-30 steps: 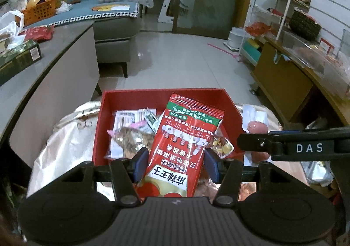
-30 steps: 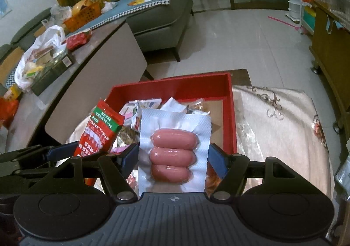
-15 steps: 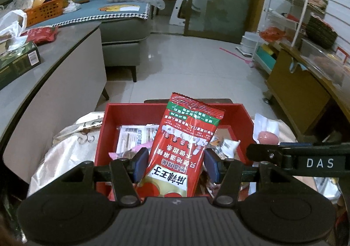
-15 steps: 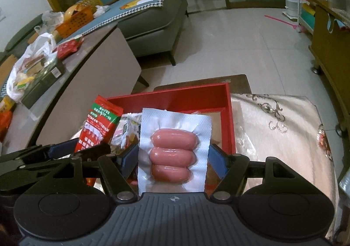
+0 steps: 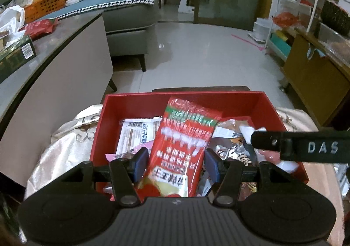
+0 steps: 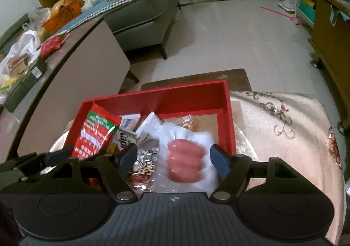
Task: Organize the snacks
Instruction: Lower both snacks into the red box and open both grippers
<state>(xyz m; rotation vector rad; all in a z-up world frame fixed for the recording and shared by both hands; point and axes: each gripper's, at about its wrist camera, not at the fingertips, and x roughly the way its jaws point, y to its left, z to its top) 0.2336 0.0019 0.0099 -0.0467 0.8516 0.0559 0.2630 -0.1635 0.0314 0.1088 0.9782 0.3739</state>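
Note:
A red box (image 5: 131, 103) (image 6: 229, 114) on a cloth-covered table holds several snack packets. My left gripper (image 5: 175, 161) is shut on a red and green snack bag (image 5: 183, 143), held over the box; the bag also shows in the right wrist view (image 6: 96, 132). My right gripper (image 6: 172, 159) has opened wide. A clear pack of three pink sausages (image 6: 186, 161) lies blurred between its fingers, over the box's right side, apart from both pads. The right gripper's body (image 5: 306, 147) crosses the left wrist view.
A beige embroidered cloth (image 6: 284, 125) covers the table right of the box. A grey counter (image 5: 54, 53) with bags and an orange basket (image 5: 44, 6) stands on the left. A sofa (image 6: 142, 11) is behind; a wooden cabinet (image 5: 312, 84) is at right.
My right gripper has opened and let go of the sausage pack, which drops toward the box. My left gripper still holds the red bag and has moved slightly lower and forward over the box.

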